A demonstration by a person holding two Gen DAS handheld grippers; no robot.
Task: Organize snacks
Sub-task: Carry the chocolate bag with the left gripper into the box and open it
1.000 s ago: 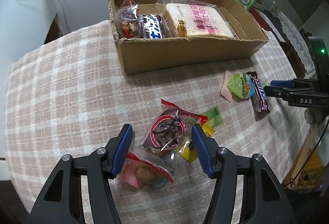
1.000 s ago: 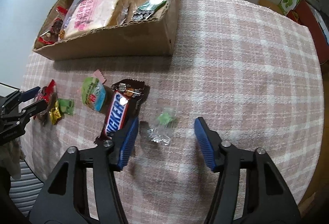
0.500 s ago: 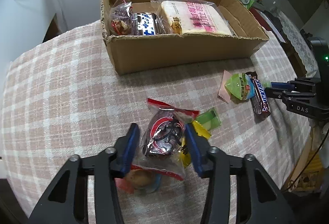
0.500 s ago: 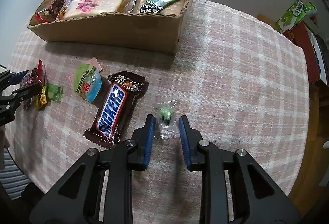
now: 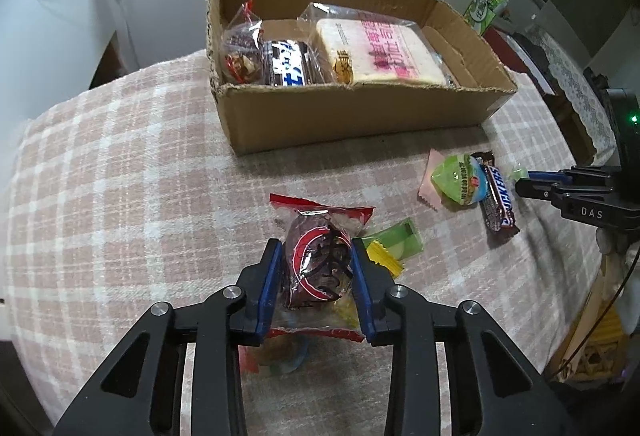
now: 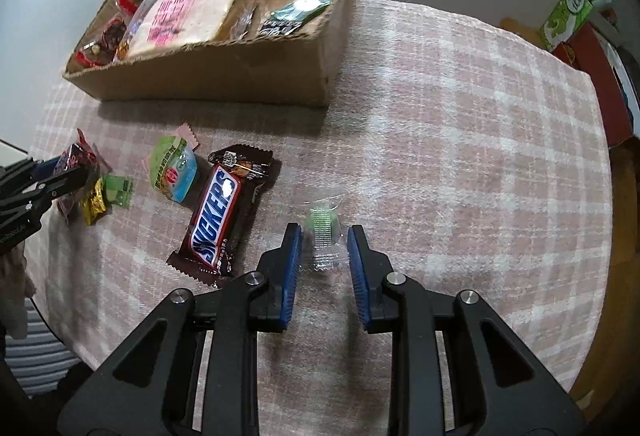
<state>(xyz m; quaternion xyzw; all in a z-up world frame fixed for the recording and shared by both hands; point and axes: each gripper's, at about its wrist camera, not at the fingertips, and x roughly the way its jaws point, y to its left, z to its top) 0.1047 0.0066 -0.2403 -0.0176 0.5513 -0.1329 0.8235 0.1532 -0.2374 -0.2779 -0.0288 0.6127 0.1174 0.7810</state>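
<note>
A dark red snack packet point(image 5: 316, 268) with red sealed ends lies on the plaid cloth. My left gripper point(image 5: 316, 246) is closing on it, and both blue pads touch its sides. The same gripper point(image 6: 44, 182) shows at the left edge of the right wrist view. A small green candy in a clear wrapper point(image 6: 319, 222) sits between the pads of my right gripper point(image 6: 324, 236), which is shut on the wrapper. The cardboard box point(image 5: 360, 116) behind holds a bread pack point(image 5: 380, 52), a blue-white bar and a nut packet.
A Snickers bar point(image 6: 216, 220) and a round green-blue packet point(image 6: 172, 172) lie between the grippers. A green sachet point(image 5: 396, 242) and a yellow candy point(image 5: 382, 256) touch the red packet. Another packet point(image 5: 280, 360) lies under it. Green cartons point(image 6: 572, 12) stand beyond the table's far right edge.
Both pairs of jaws have narrowed from wide open. The left ones came in onto the dark red packet. The right ones shifted over the clear-wrapped candy and shut on it.
</note>
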